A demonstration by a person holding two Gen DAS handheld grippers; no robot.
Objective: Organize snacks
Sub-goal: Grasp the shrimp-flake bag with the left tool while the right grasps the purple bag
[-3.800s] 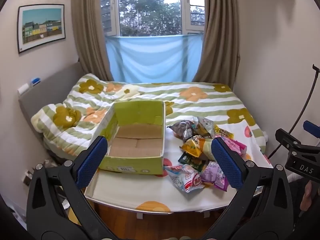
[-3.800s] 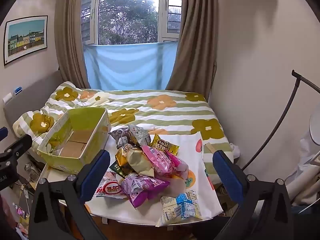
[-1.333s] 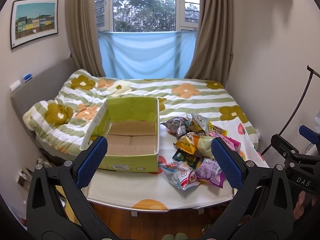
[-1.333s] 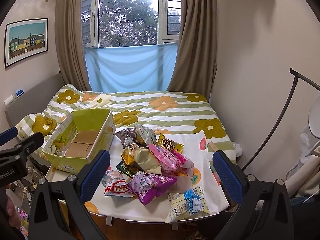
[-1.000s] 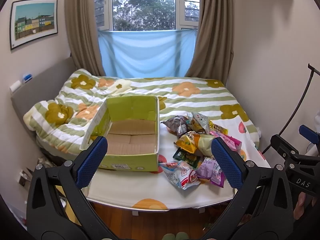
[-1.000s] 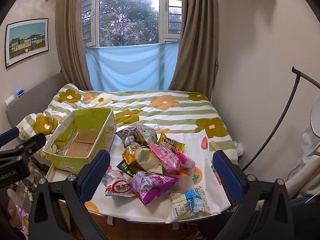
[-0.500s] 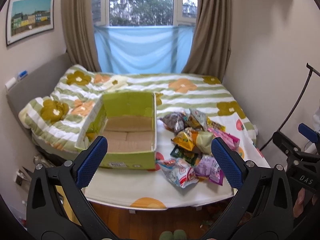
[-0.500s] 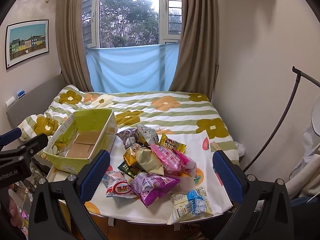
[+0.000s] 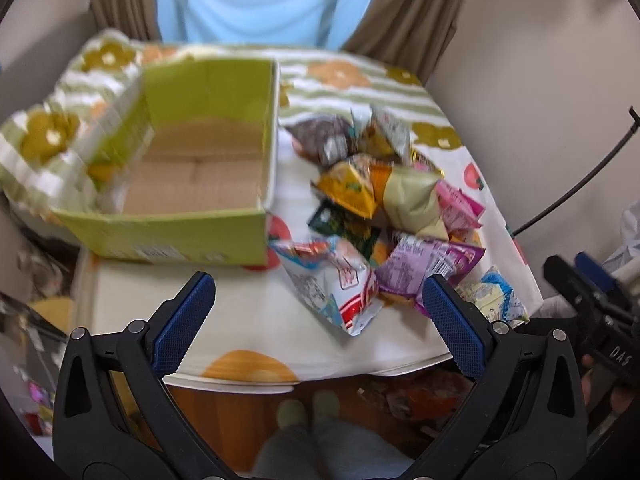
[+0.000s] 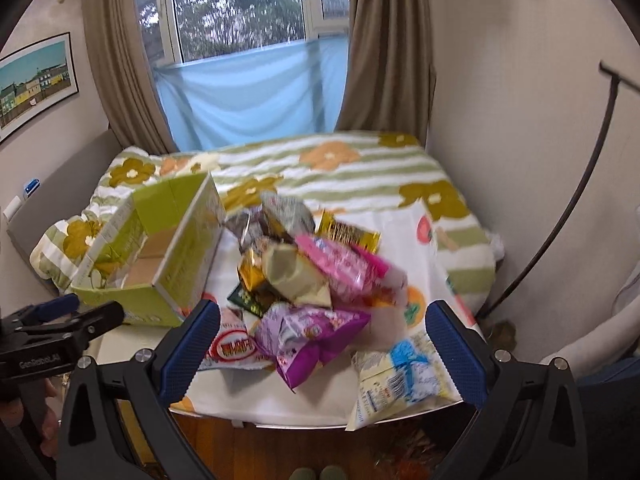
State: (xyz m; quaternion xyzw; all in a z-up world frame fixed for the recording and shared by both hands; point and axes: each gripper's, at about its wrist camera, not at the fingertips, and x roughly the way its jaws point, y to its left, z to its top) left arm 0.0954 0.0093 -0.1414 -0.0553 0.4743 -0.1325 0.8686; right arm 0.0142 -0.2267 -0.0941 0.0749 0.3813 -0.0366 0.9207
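Left tongs [image 9: 318, 312] and right tongs [image 10: 322, 338] both wide apart, empty, above desk [image 9: 248, 320]; snack pile [image 9: 384, 216] beside green box [image 9: 180, 236].

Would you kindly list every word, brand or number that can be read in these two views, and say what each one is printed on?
"DAS" - on the body of the right gripper, seen at the edge of the left wrist view.
"GenRobot.AI" - on the body of the left gripper, seen in the right wrist view.
Print on the snack packets and the barcode label on the green box: too blurred to read.
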